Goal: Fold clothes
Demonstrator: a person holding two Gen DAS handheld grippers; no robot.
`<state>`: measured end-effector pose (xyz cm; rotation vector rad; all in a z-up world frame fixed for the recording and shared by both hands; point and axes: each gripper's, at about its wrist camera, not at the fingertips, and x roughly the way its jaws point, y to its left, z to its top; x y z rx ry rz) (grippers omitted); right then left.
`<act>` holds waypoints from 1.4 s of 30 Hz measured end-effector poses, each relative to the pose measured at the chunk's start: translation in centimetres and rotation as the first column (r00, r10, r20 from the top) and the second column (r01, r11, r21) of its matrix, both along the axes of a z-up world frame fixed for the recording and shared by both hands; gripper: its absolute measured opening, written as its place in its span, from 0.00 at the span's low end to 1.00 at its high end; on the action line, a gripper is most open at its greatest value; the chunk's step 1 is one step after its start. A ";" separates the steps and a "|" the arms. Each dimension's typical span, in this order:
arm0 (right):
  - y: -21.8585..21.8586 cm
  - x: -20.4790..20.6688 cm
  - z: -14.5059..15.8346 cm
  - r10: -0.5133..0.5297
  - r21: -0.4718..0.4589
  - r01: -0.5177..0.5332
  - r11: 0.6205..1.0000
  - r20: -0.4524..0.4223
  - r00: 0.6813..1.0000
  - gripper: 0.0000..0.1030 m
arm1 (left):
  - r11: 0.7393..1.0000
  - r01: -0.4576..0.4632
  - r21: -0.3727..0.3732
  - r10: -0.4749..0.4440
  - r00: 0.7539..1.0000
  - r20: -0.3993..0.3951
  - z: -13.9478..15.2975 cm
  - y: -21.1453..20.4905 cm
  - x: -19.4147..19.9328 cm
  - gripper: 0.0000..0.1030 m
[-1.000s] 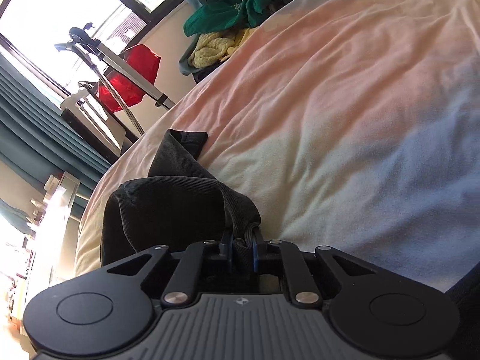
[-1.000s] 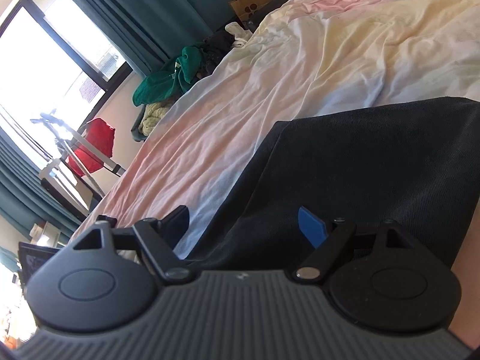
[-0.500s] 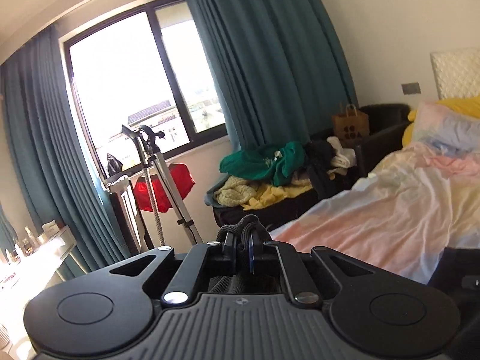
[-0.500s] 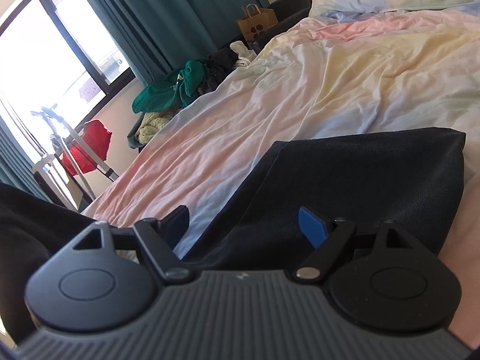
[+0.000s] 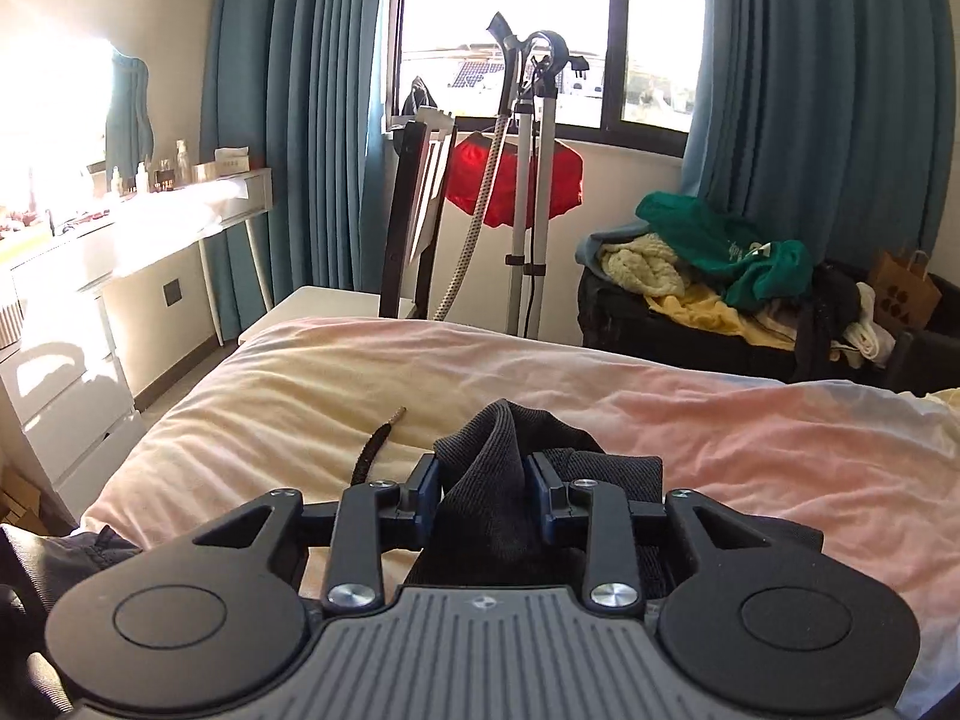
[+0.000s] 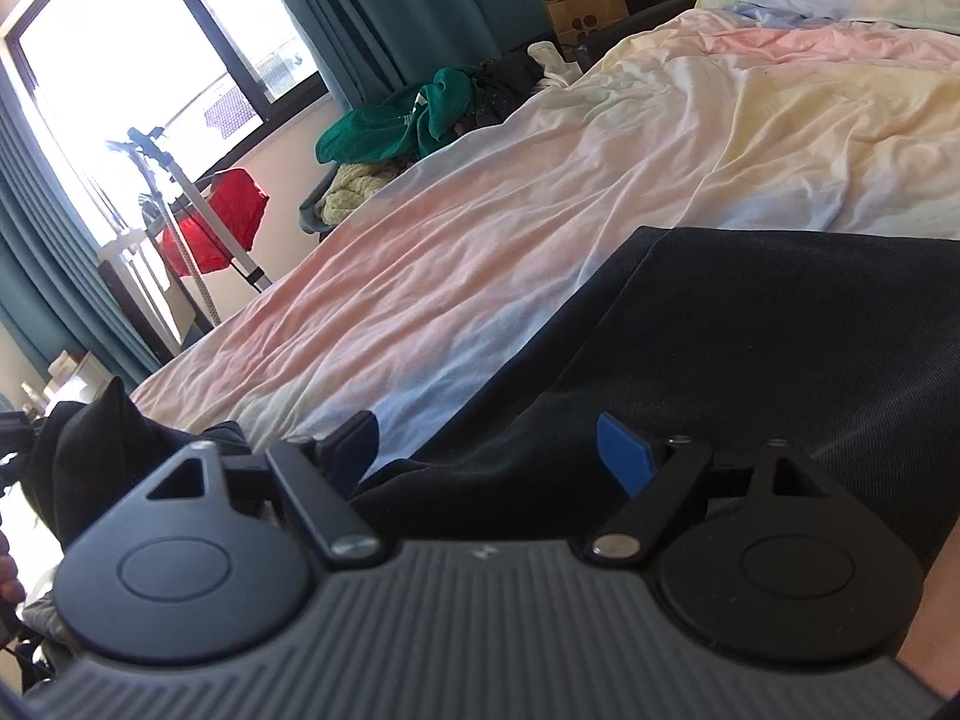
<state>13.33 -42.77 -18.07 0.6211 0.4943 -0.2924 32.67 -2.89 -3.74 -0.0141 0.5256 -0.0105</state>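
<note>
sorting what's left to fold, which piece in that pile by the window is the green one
The green garment draped on top of the pile, right of the cream knit and above the yellow cloth. It is the only green piece there.

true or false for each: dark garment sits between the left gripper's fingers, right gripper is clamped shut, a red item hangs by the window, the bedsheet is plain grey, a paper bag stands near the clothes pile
1. Dark garment sits between the left gripper's fingers: true; the jaws have just been opening.
2. Right gripper is clamped shut: false; its jaws stand wide apart above the dark cloth.
3. A red item hangs by the window: true.
4. The bedsheet is plain grey: false; it is pastel pink, yellow and blue.
5. A paper bag stands near the clothes pile: true.
</note>
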 end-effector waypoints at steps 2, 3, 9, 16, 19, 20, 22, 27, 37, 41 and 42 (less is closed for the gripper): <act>0.9 0.3 0.1 0.042 -0.017 -0.041 0.999 0.020 0.999 0.80 | 0.999 0.043 0.009 -0.043 0.999 -0.014 0.0 0.1 -0.5 0.58; 1.3 0.3 0.2 0.060 -0.022 -0.060 0.998 0.027 0.998 0.80 | 0.998 0.061 0.028 -0.060 0.998 -0.011 0.1 0.0 -1.1 0.65; 3.5 0.0 1.0 0.167 -0.047 -0.164 0.985 0.063 0.984 0.80 | 0.986 0.164 -0.008 -0.163 0.986 0.046 1.5 0.3 -7.5 0.96; 5.7 -1.5 2.2 0.235 -0.093 -0.227 0.969 0.083 0.969 0.80 | 0.985 0.157 -0.068 -0.151 0.984 0.090 1.5 2.8 -19.9 0.99; 6.7 -2.4 2.8 0.258 -0.126 -0.246 0.961 0.096 0.961 0.80 | 0.990 0.137 -0.039 -0.132 0.985 0.108 0.3 3.5 -23.8 1.00; 7.1 -2.7 3.0 0.270 -0.139 -0.255 0.957 0.100 0.958 0.80 | 0.991 0.129 -0.032 -0.125 0.986 0.109 -0.3 3.8 -25.0 1.00; 7.7 -3.1 3.2 0.289 -0.164 -0.270 0.949 0.103 0.952 0.80 | 0.992 0.120 -0.036 -0.116 0.988 0.101 -1.8 4.3 -26.5 1.00; 9.4 -3.3 3.1 0.327 -0.215 -0.301 0.929 0.098 0.940 0.80 | 0.992 0.111 -0.056 -0.106 0.991 0.085 -4.2 5.5 -28.9 1.00; 10.8 -3.1 2.5 0.332 -0.276 -0.293 0.915 0.107 0.937 0.80 | 0.989 0.149 -0.018 -0.146 0.985 0.096 -3.8 4.4 -27.4 1.00; 11.2 -3.1 2.3 0.331 -0.289 -0.290 0.912 0.105 0.938 0.80 | 0.989 0.151 -0.009 -0.149 0.985 0.087 -4.1 4.4 -27.2 1.00; 11.3 -3.1 2.2 0.331 -0.293 -0.291 0.911 0.099 0.938 0.80 | 0.989 0.151 -0.003 -0.150 0.985 0.089 -4.1 4.3 -27.2 1.00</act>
